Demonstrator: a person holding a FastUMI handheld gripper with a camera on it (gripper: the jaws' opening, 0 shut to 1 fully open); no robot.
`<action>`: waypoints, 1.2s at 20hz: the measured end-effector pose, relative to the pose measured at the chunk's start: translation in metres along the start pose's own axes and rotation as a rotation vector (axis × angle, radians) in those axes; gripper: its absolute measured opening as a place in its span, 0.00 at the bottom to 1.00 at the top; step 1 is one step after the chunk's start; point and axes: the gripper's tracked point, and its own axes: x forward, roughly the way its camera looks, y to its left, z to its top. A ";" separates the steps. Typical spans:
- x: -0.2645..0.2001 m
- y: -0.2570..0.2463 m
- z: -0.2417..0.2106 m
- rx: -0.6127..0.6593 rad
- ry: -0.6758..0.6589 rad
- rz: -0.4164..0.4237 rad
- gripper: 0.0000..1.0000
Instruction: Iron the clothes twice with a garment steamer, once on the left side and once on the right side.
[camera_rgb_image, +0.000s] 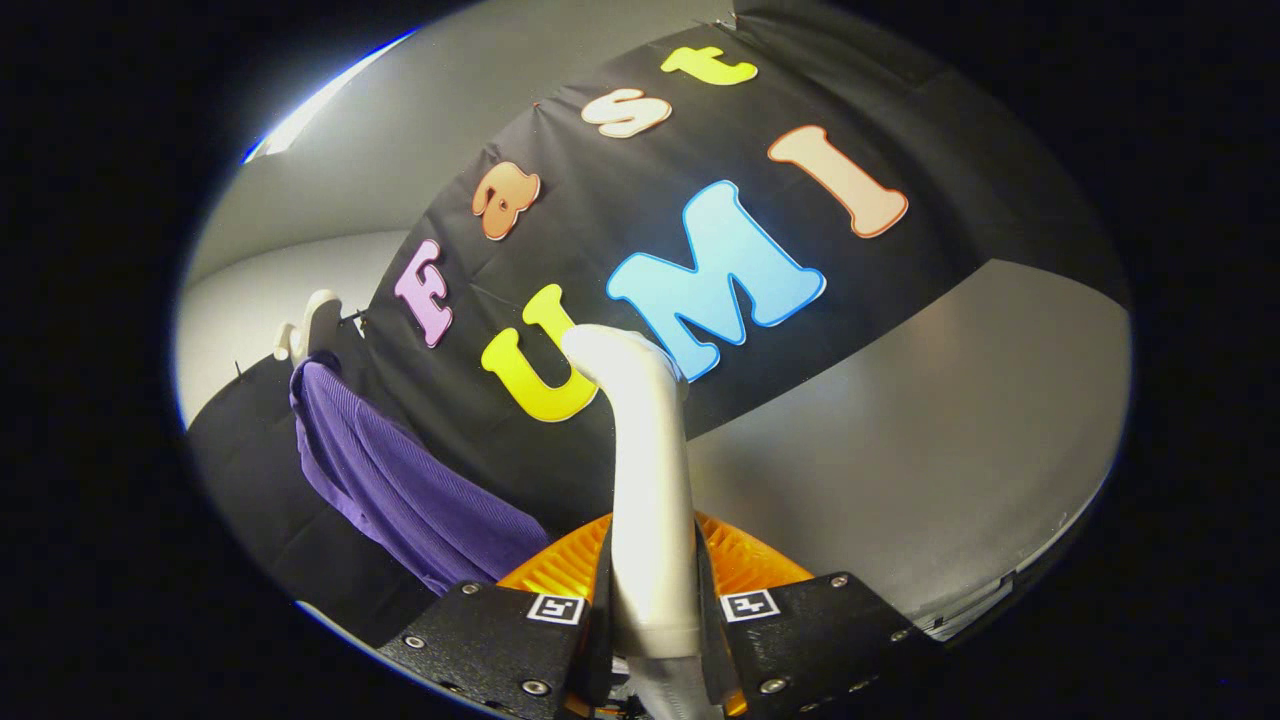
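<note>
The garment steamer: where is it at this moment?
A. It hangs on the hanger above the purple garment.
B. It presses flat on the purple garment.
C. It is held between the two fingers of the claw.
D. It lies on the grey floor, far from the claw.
C: the garment steamer stands between both fingers of the claw, which press on its handle, apart from the purple garment.

The hand-held gripper has screwed plates, each bearing a square marker.

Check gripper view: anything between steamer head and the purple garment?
Nothing: only black booth cloth between steamer, clamped in gripper, and purple garment.
</note>
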 end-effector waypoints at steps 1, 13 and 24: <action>-0.006 0.010 -0.005 -0.030 -0.012 -0.009 0.35; -0.056 0.142 -0.041 -0.334 -0.247 -0.038 0.35; -0.040 0.258 -0.077 -0.541 -0.361 -0.050 0.35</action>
